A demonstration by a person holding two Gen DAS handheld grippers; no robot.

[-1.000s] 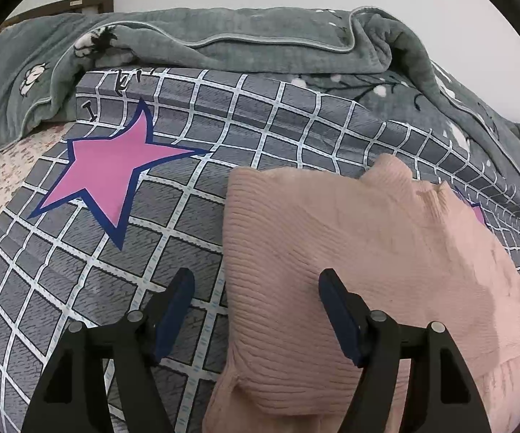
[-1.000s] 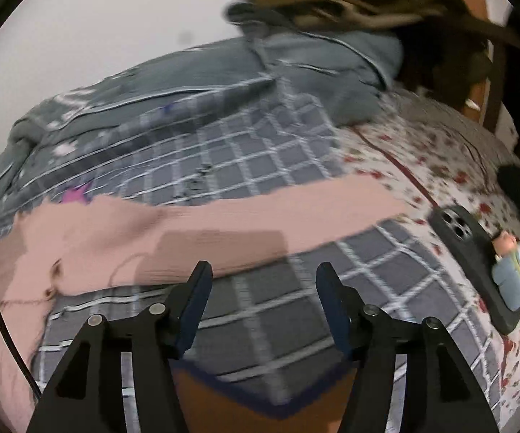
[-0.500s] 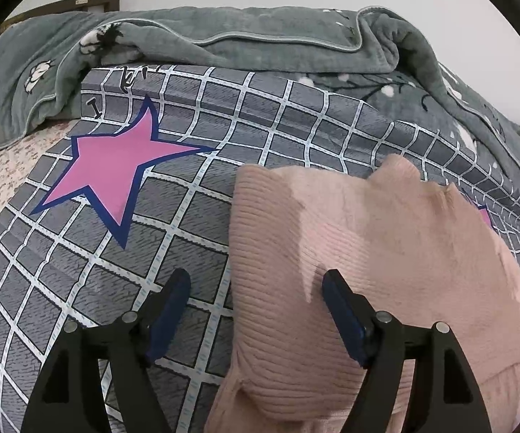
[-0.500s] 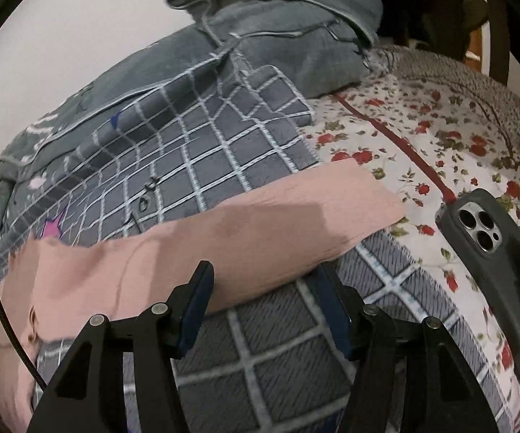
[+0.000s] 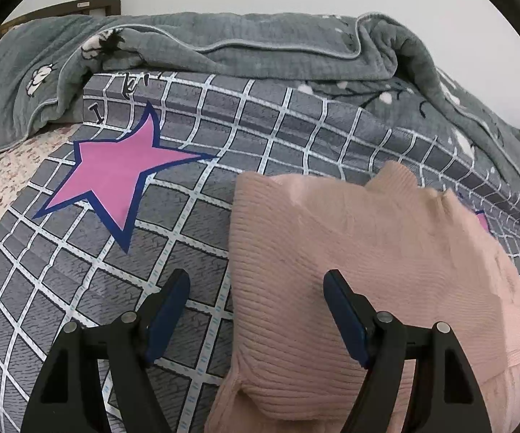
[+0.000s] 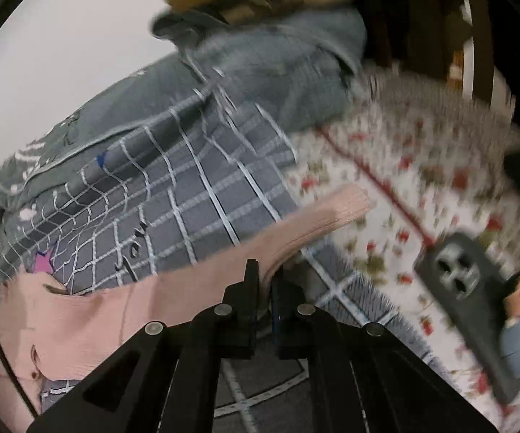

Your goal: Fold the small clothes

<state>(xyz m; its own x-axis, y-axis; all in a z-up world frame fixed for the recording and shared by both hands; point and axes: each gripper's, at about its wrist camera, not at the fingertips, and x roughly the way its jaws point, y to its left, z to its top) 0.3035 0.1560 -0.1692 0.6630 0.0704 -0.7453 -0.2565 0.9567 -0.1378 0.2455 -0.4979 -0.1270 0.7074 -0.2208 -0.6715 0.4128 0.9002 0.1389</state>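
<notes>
A pink ribbed knit top [image 5: 361, 259] lies on a grey checked blanket [image 5: 195, 216] with a pink star [image 5: 115, 176]. My left gripper [image 5: 256, 288] is open just above the top's folded left edge, one finger over the blanket and one over the knit. In the right wrist view my right gripper [image 6: 265, 278] is shut on the pink sleeve [image 6: 224, 263], which stretches from the top's body at the lower left to its cuff [image 6: 346, 205] at the upper right. This view is blurred by motion.
A grey-green quilt [image 5: 260, 47] is bunched along the back of the bed. A floral sheet [image 6: 422, 180] lies to the right, with a dark phone [image 6: 466, 288] and a small figure on it. Brown clothes and a wooden chair [image 6: 476, 36] stand at the far right.
My right gripper moved forward onto the sleeve and closed on it; it was open before. My left gripper has barely moved, drifting slightly.
</notes>
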